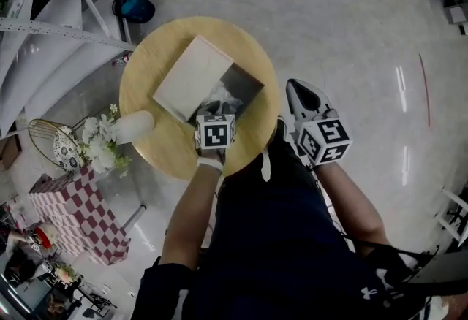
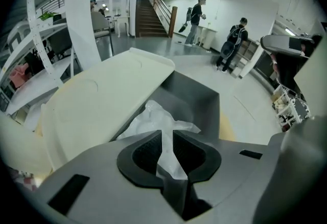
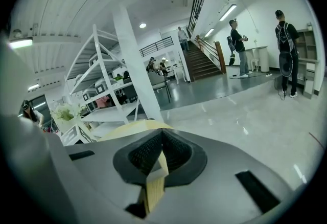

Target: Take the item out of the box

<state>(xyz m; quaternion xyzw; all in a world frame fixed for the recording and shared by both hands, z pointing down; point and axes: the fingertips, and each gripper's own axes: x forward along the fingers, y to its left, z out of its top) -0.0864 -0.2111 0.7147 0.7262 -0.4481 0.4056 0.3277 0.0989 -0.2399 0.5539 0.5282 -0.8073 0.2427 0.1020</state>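
On the round wooden table (image 1: 157, 63) stands an open grey box (image 1: 247, 83) with its cream lid (image 1: 191, 77) swung up to the left. Inside lies an item in crumpled white plastic wrap (image 1: 219, 101). My left gripper (image 1: 218, 112) reaches into the box's near side. In the left gripper view, this left gripper (image 2: 166, 149) is shut on a strip of the wrap (image 2: 153, 118), with the lid (image 2: 102, 105) to the left and the box wall (image 2: 196, 96) behind. My right gripper (image 1: 296, 88) hangs off the table's right edge, shut and holding nothing (image 3: 161, 154); only the table (image 3: 133, 127) shows past it.
A white vase (image 1: 133, 126) with white flowers (image 1: 99, 145) stands on the table's left side. Beside the table are a wire basket (image 1: 50, 142), a red-checked box (image 1: 73, 212) and white shelving (image 1: 51, 33). People (image 2: 196, 13) stand far off by a staircase.
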